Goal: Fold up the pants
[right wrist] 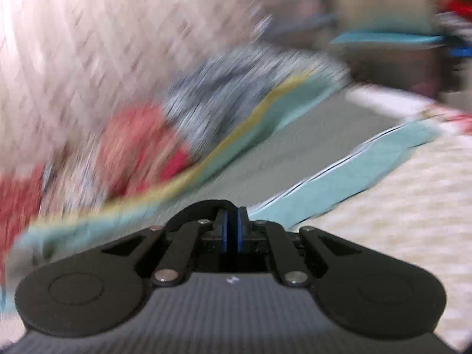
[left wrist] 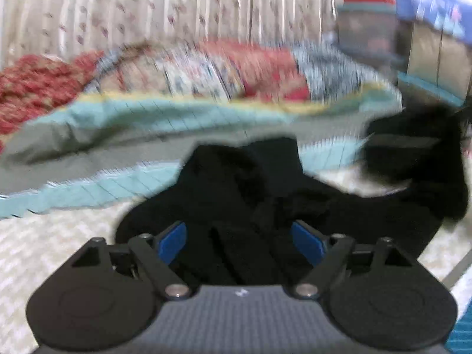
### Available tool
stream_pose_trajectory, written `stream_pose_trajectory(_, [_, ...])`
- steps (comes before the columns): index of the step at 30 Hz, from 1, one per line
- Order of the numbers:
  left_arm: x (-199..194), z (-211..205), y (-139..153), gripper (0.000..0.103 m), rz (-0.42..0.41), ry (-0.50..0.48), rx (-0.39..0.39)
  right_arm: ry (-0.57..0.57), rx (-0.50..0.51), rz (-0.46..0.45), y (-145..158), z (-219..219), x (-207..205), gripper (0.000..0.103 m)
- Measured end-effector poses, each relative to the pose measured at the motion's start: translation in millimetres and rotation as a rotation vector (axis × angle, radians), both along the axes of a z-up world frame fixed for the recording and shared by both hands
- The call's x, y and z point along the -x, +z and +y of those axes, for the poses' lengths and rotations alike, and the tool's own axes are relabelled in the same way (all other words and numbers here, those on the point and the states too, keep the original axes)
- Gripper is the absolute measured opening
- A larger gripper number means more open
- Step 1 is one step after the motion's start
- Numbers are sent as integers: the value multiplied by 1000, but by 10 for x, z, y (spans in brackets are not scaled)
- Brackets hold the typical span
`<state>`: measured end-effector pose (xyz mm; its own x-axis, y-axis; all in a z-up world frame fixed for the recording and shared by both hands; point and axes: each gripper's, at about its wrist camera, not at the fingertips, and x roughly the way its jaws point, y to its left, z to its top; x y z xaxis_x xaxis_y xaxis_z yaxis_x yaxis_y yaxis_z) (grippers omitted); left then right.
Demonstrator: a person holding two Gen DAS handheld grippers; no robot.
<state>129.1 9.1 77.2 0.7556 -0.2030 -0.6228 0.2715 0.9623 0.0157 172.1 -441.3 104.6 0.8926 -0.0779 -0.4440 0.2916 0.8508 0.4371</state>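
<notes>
Black pants [left wrist: 265,194] lie bunched on a cream bedspread [left wrist: 59,250] in the left wrist view, stretching to the right edge. My left gripper [left wrist: 239,233] is open, its blue pads [left wrist: 172,240] wide apart with the black cloth between and under them. In the right wrist view my right gripper [right wrist: 231,224] is shut, blue pads [right wrist: 225,230] together with nothing seen between them. No pants show in that blurred view. The other gripper [left wrist: 401,147] appears as a dark shape at the right, against the pants.
A teal, grey and red quilt [left wrist: 177,112] lies crumpled behind the pants, also in the right wrist view [right wrist: 265,135]. Curtains [left wrist: 177,6] hang at the back. A container [left wrist: 365,26] and furniture stand at the far right. Both views are motion-blurred.
</notes>
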Motion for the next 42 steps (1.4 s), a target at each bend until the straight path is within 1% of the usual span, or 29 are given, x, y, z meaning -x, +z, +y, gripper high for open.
stream_pose_trajectory(1, [-92, -43, -106, 70, 36, -1, -12, -71, -33, -33, 18, -192, 245, 9])
stream_pose_trajectory(3, [-170, -53, -277, 39, 71, 22, -26, -176, -89, -57, -37, -466, 660, 9])
stream_pose_trajectory(4, [-182, -40, -303, 29, 75, 31, -19, -227, -96, -28, -129, -581, 806, 9])
stream_pose_trajectory(5, [-169, -11, -294, 8, 74, 36, 7, -262, -89, 18, -212, -645, 927, 10])
stream_pose_trajectory(8, [69, 101, -100, 6, 25, 23, 104, -359, -31, 181, -508, -724, 1191, 13])
stream_pose_trajectory(10, [336, 163, 122, 6, -49, -1, 141, -391, -18, 217, -656, -721, 1382, 14])
stream_pose_trajectory(12, [655, 270, 338, 6, -113, -18, 180, -401, -40, 224, -720, -669, 1506, 15])
stream_pose_trajectory(13, [806, 327, 449, 6, -146, -16, 191, -391, -61, 210, -726, -653, 1588, 18])
stream_pose_trajectory(14, [961, 398, 534, 6, -176, -7, 200, -372, -81, 197, -721, -612, 1631, 24])
stream_pose_trajectory(16, [1256, 571, 677, 6, -234, 39, 215, -339, -92, 184, -653, -532, 1637, 34])
stream_pose_trajectory(18, [1569, 791, 762, 6, -283, 102, 232, -307, -88, 170, -618, -416, 1589, 36])
stream_pose_trajectory(20, [1828, 1002, 760, 6, -292, 165, 243, -272, -97, 153, -570, -349, 1555, 36])
stream_pose_trajectory(22, [2050, 1173, 661, 6, -265, 227, 240, -248, -90, 146, -542, -223, 1525, 36])
stream_pose_trajectory(23, [2137, 1238, 586, 3, -249, 279, 217, -235, -80, 148, -551, -184, 1508, 36])
stream_pose_trajectory(24, [2203, 1299, 524, 3, -237, 341, 188, -224, -71, 153, -556, -148, 1489, 36])
stream_pose_trajectory(25, [2240, 1389, 457, 3, -195, 406, 178, -216, -69, 159, -564, -122, 1474, 36])
stream_pose_trajectory(26, [2261, 1495, 405, 4, -140, 455, 206, -210, -72, 163, -572, -107, 1469, 36])
stream_pose_trajectory(27, [2300, 1592, 362, 4, -98, 485, 259, -208, -79, 167, -586, -102, 1463, 36])
stream_pose_trajectory(28, [2353, 1662, 346, 4, -88, 508, 303, -210, -84, 171, -594, -103, 1460, 37])
stream_pose_trajectory(29, [2400, 1689, 361, 4, -98, 523, 323, -211, -86, 175, -597, -104, 1461, 37])
stream_pose_trajectory(31, [2414, 1681, 433, 4, -124, 515, 328, -217, -66, 176, -581, -123, 1465, 37])
stream_pose_trajectory(34, [2253, 1525, 486, 4, -120, 429, 335, -237, -22, 171, -537, -196, 1425, 38])
stream_pose_trajectory(35, [2189, 1441, 497, 6, -109, 400, 324, -239, -11, 171, -526, -234, 1379, 40])
stream_pose_trajectory(37, [2009, 1228, 415, 9, -50, 360, 259, -214, 15, 186, -508, -355, 1192, 46])
stream_pose_trajectory(38, [1938, 1141, 346, 14, -10, 347, 244, -185, 29, 201, -499, -422, 1052, 47])
stream_pose_trajectory(39, [1883, 1077, 262, 27, 31, 339, 242, -149, 41, 215, -492, -484, 907, 49])
stream_pose_trajectory(40, [1816, 1022, 194, 36, 87, 340, 248, -101, 48, 229, -492, -565, 726, 53])
stream_pose_trajectory(41, [1766, 999, 110, 55, 148, 354, 258, -66, 45, 243, -507, -632, 575, 58])
stream_pose_trajectory(42, [1724, 991, 32, 64, 205, 369, 274, -40, 36, 262, -529, -705, 420, 60])
